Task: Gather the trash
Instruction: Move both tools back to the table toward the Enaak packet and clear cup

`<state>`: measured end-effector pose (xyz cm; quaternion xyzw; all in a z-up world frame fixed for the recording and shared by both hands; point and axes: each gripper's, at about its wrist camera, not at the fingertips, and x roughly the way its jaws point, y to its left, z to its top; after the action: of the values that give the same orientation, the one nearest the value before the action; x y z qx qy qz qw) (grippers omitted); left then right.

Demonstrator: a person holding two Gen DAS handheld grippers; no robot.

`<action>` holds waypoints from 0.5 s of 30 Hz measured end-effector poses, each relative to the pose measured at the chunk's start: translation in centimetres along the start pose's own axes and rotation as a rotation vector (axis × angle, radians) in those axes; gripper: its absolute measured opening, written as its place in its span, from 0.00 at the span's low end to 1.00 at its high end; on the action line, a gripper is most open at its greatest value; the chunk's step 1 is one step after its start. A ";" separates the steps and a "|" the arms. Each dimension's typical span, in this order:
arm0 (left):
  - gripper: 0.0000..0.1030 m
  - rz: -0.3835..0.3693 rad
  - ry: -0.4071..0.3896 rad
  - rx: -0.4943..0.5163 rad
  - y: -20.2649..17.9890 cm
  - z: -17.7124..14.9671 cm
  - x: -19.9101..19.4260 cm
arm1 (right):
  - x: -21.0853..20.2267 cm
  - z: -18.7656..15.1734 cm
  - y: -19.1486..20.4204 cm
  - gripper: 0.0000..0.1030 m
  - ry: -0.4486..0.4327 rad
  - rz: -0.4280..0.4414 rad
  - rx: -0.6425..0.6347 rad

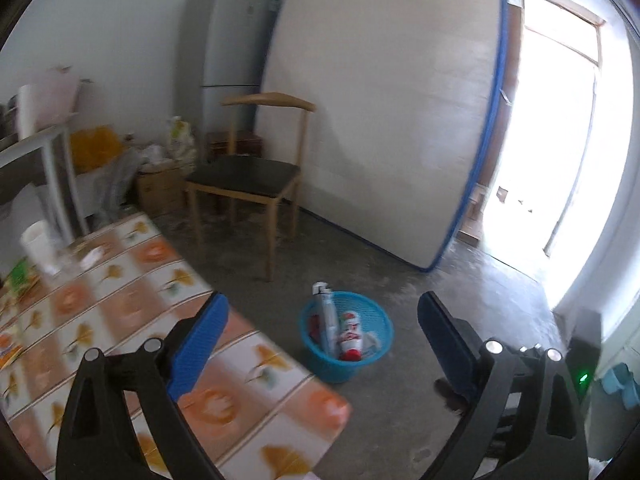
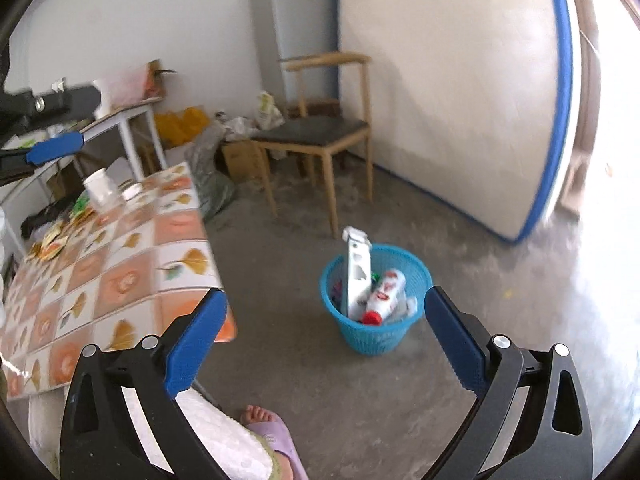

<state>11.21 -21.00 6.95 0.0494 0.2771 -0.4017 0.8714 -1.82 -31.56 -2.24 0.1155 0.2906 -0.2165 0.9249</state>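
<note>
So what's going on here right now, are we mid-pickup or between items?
Between items. Both the left gripper and the right gripper are open with nothing between their fingers, held above the floor. The blue plastic mesh basket on the concrete floor already holds a white carton and a white bottle with a red cap. More wrappers and a white cup remain on the table with the floral tile-pattern cloth.

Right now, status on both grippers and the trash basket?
Left gripper open, empty. Right gripper open, empty. Blue basket on floor beside table, holding a bottle and carton. Path to basket clear.
</note>
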 end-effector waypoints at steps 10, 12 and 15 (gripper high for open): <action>0.93 0.229 -0.004 -0.151 10.3 -1.9 -7.6 | -1.6 3.5 8.7 0.92 -0.007 0.155 -0.135; 0.93 0.283 -0.012 -0.191 12.3 -2.3 -9.1 | -1.2 4.2 10.6 0.92 0.002 0.191 -0.152; 0.93 0.354 -0.035 -0.248 15.1 -2.9 -11.3 | -0.1 5.5 13.4 0.92 0.038 0.277 -0.165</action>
<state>14.97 -2.37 8.33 -0.0173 0.2961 -0.2060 0.9325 7.06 -21.58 3.36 0.0824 0.3059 -0.0600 0.9466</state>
